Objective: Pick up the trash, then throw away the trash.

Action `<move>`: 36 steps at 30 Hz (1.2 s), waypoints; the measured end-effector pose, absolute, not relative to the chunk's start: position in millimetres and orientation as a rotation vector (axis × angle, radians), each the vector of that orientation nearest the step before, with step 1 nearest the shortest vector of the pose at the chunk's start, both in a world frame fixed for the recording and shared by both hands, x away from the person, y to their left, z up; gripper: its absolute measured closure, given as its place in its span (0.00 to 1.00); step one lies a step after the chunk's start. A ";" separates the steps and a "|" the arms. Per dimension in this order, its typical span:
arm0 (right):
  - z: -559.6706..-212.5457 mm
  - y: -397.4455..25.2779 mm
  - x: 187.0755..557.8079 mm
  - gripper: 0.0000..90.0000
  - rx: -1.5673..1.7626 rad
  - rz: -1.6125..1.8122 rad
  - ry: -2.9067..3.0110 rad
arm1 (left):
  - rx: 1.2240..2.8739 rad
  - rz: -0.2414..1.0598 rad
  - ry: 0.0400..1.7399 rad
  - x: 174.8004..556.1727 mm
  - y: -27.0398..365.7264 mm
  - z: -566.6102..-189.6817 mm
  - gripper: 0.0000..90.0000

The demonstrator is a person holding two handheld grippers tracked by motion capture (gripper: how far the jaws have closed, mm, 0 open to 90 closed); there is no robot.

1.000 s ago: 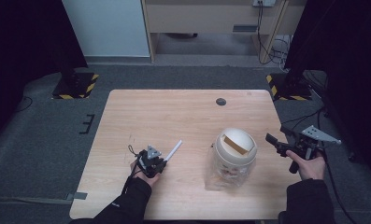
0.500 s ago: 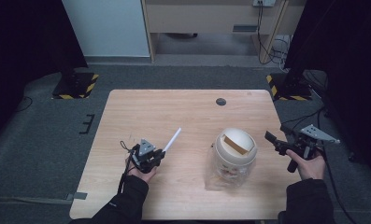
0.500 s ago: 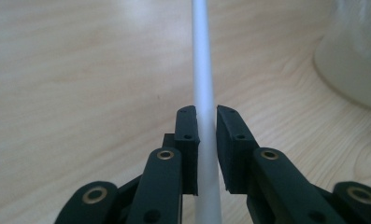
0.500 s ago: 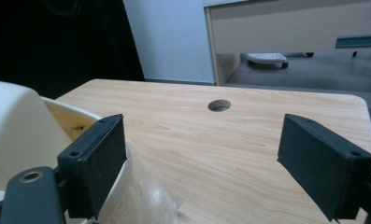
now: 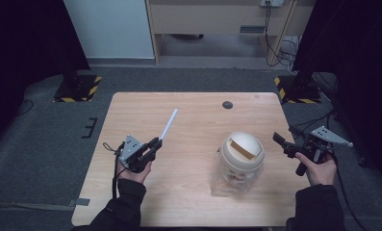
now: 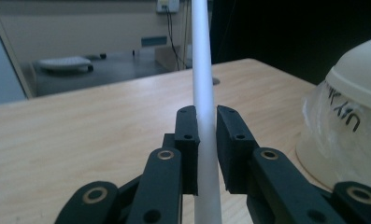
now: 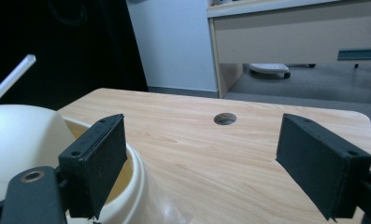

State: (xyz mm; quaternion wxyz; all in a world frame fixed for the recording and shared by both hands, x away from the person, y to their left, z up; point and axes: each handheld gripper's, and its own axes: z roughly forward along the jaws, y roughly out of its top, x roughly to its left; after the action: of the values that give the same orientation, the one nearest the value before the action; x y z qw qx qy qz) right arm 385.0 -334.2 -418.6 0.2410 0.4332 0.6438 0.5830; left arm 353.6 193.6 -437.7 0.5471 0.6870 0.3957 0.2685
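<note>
The left gripper (image 5: 154, 144), clamped on a white straw (image 5: 169, 123), has swung that straw over the last second from pointing right toward the jar (image 5: 237, 163) to pointing up and away, and shifted left on the worktop (image 5: 193, 115). I judge it is being re-aimed for the lid's slot. The left gripper view shows the pinch low on the straw (image 6: 204, 84). The right gripper (image 7: 206, 163) stands wide and empty just right of the jar (image 7: 29, 135).

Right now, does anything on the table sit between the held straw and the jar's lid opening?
Nothing visible does. The left hand-held gripper is clamped on the white straw, and only bare tabletop lies between it and the jar, whose lid opening faces up, uncovered.
</note>
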 end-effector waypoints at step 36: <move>-371.9 -295.8 369.1 0.27 1.048 1.780 1.703 | 1.578 0.642 0.672 334.9 146.6 -396.8 0.88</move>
State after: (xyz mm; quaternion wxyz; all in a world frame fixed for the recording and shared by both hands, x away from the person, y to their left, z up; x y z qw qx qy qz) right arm 369.1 -295.8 -371.9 0.2303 0.3811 0.6190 0.6470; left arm 334.9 146.6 -396.8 0.6093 0.6832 0.2908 0.2781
